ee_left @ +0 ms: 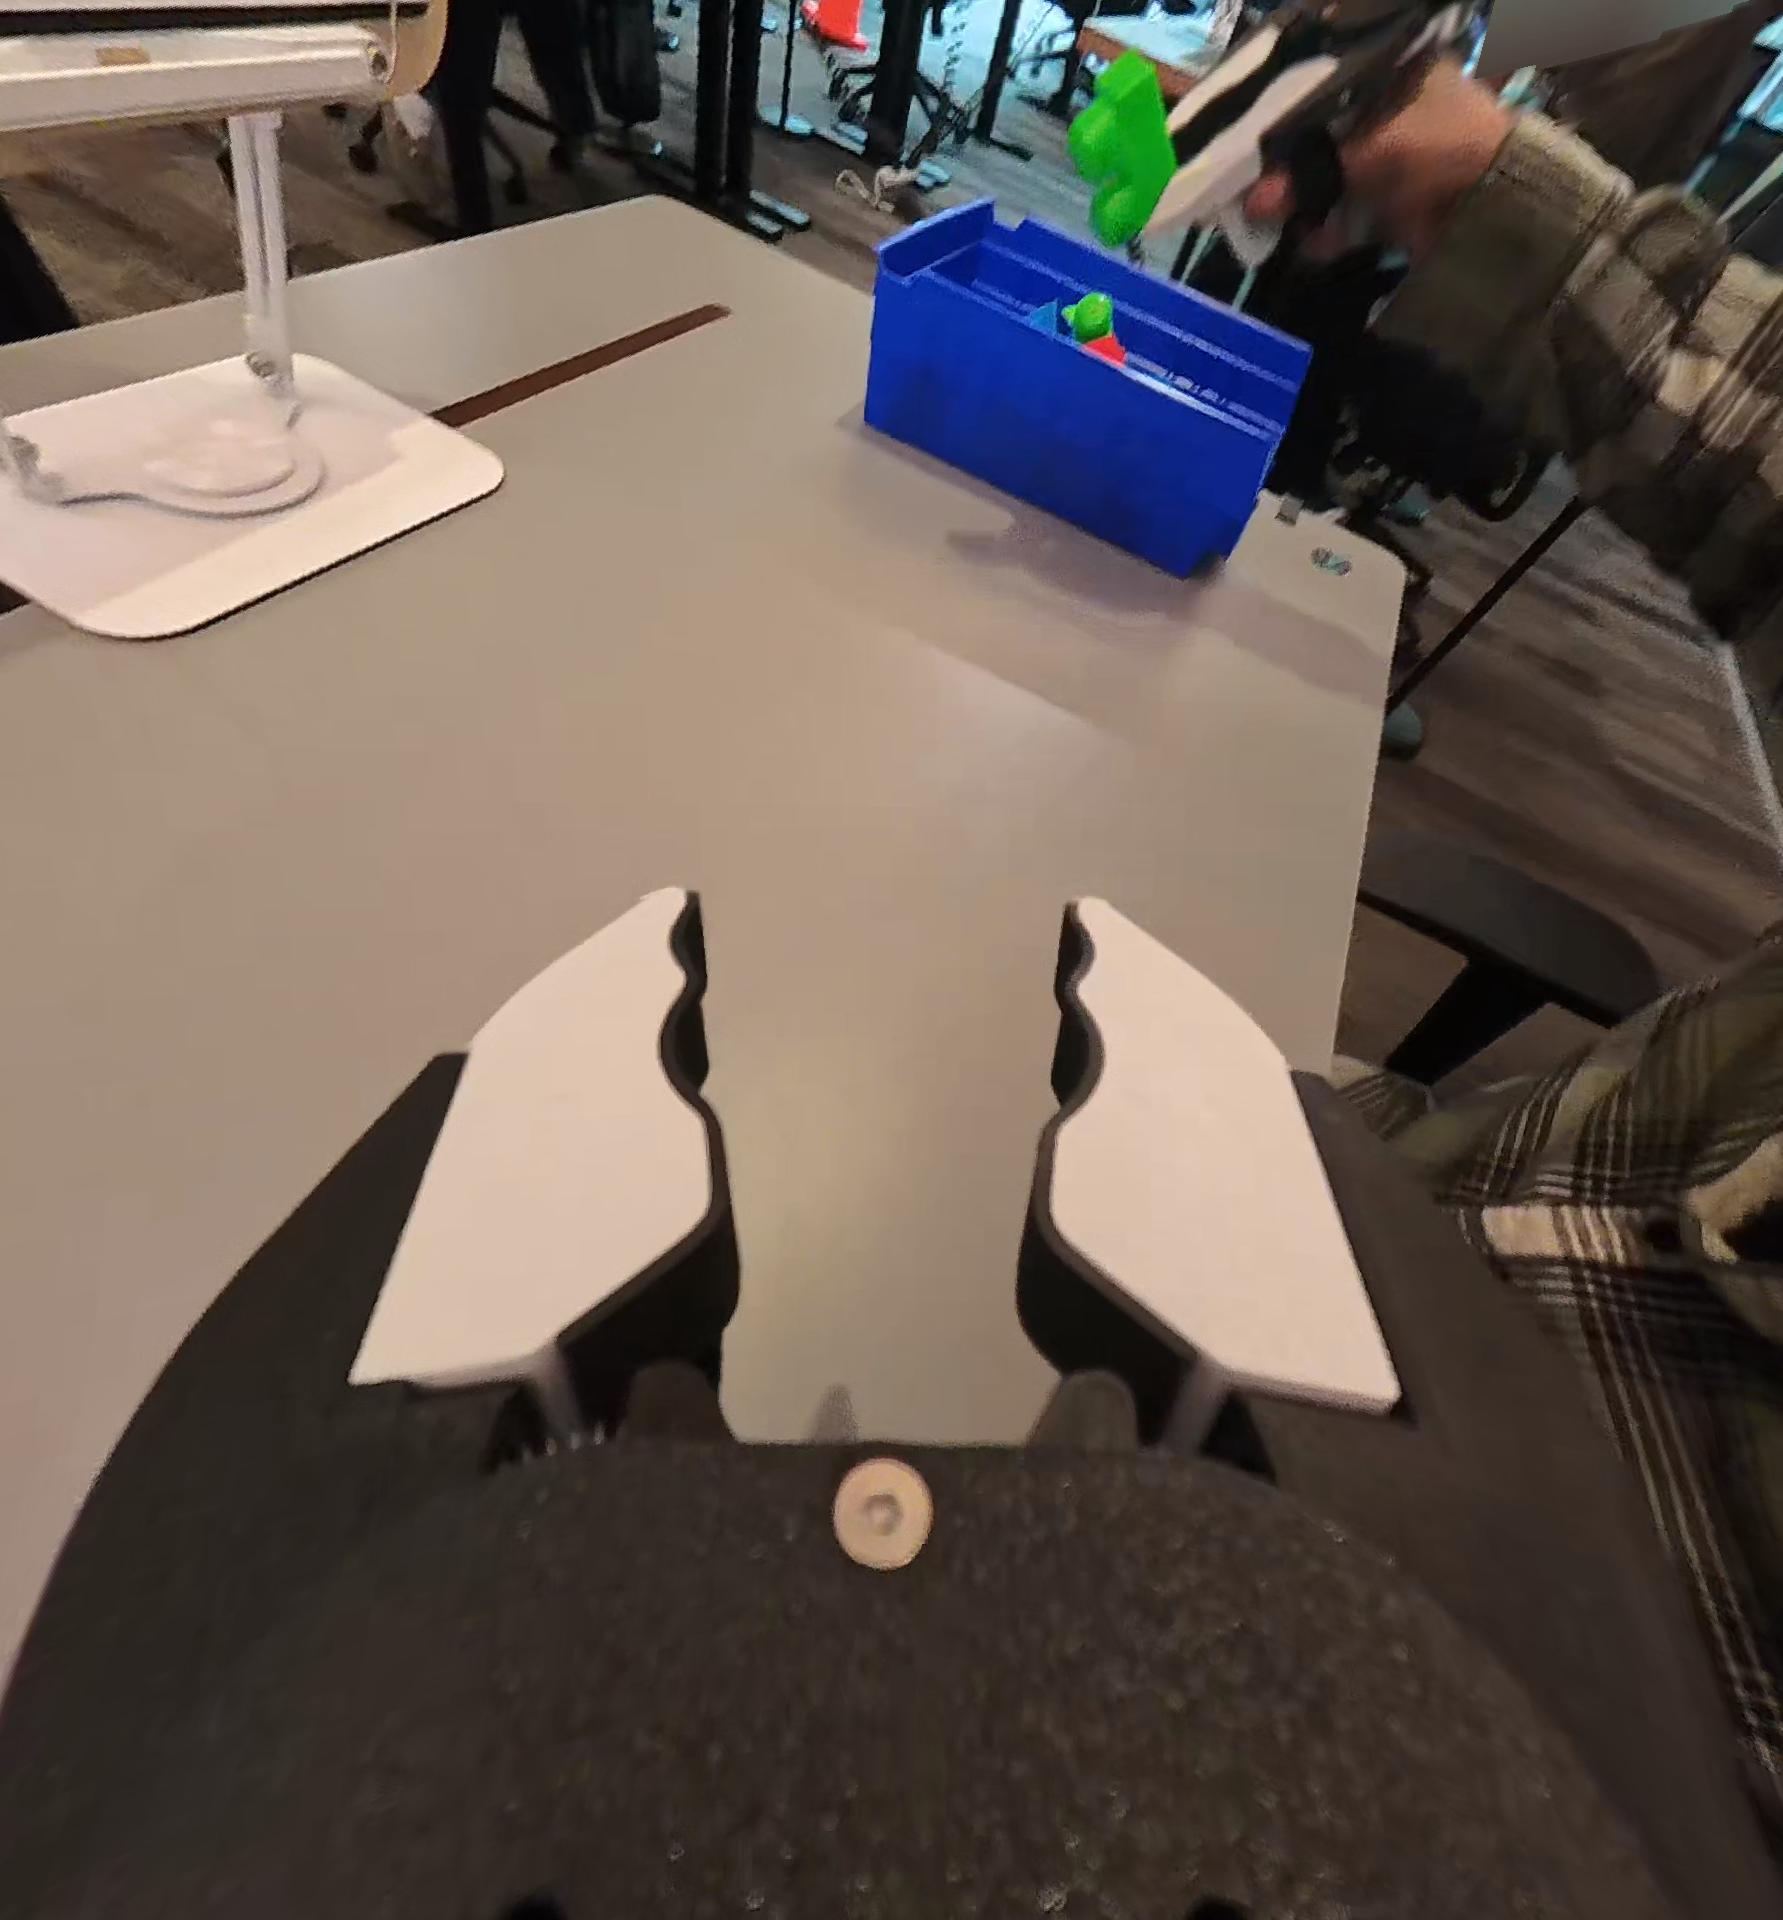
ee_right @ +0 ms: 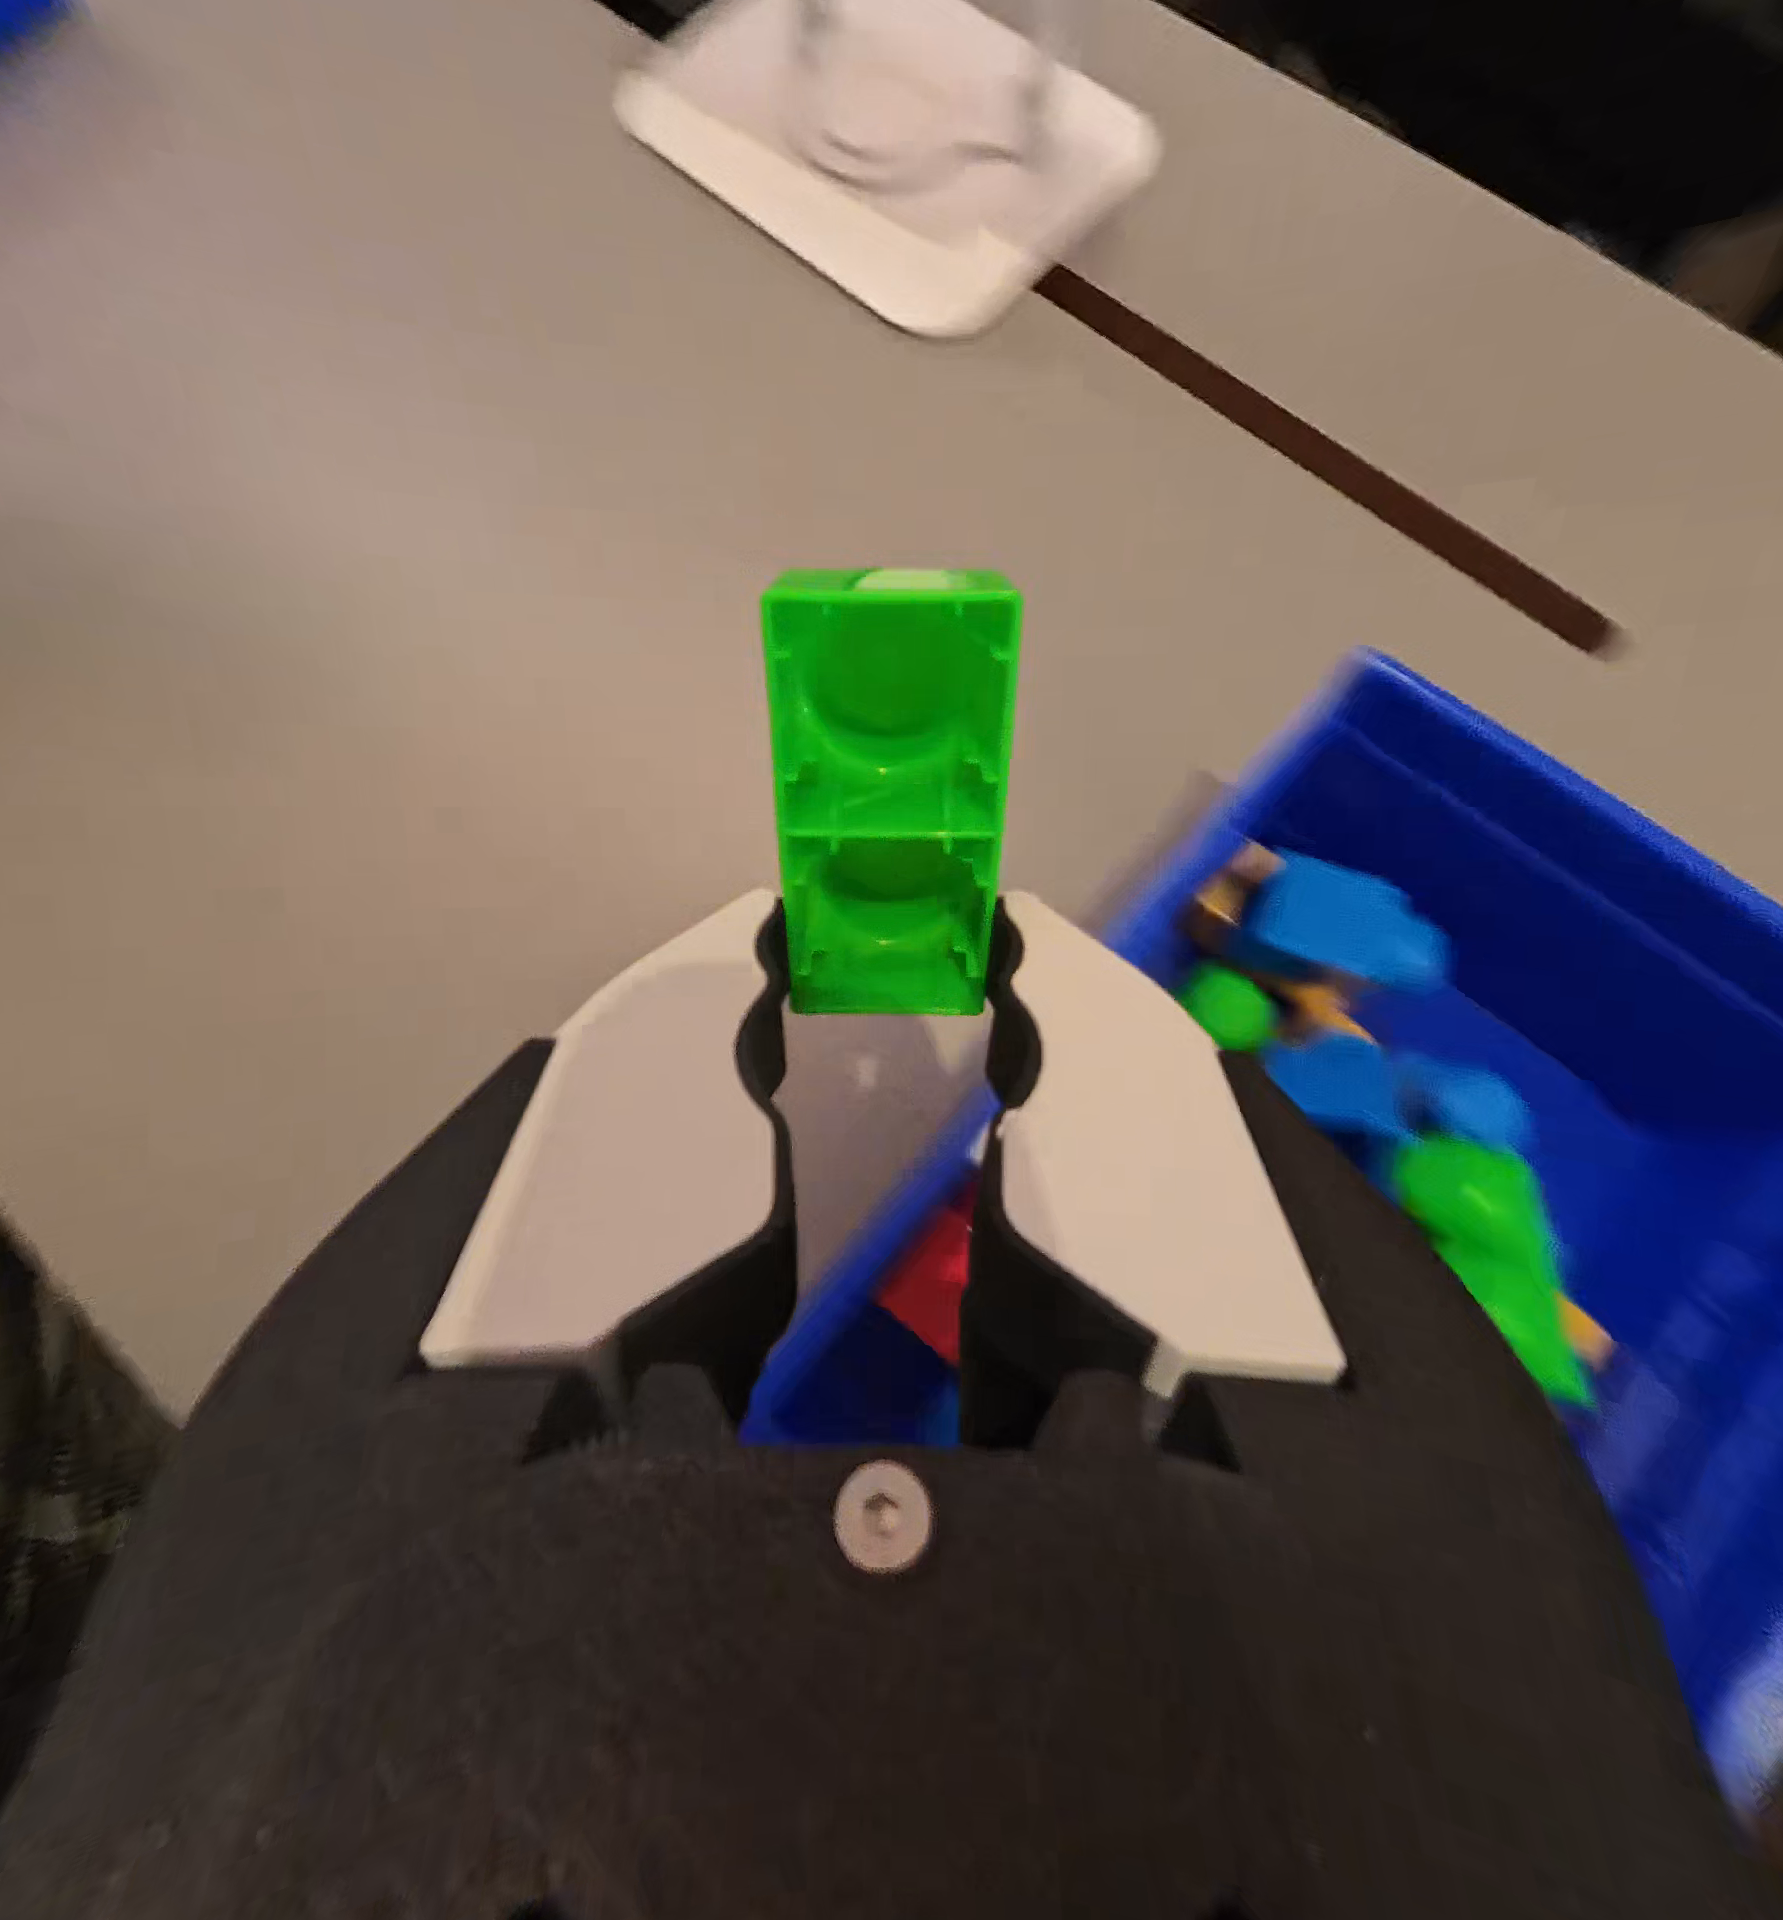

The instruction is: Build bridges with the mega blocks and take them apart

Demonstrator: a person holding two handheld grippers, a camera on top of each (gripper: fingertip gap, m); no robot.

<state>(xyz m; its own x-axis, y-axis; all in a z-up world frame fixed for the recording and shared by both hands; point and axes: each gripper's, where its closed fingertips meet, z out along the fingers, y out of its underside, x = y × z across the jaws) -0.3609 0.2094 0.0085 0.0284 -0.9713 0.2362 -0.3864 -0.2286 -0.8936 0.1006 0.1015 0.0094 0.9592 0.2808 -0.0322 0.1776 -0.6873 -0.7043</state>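
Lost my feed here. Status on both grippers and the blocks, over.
Left gripper open, empty, over bare table. Right gripper shut on green block, held in the air beside blue bin. More blocks in bin. Nothing in the way.

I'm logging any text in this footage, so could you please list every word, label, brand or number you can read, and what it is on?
There is none that can be read.
The green block, blue bin, grey table and both grippers show no writing.
A small mark near the table's far right corner is too small and blurred to read.
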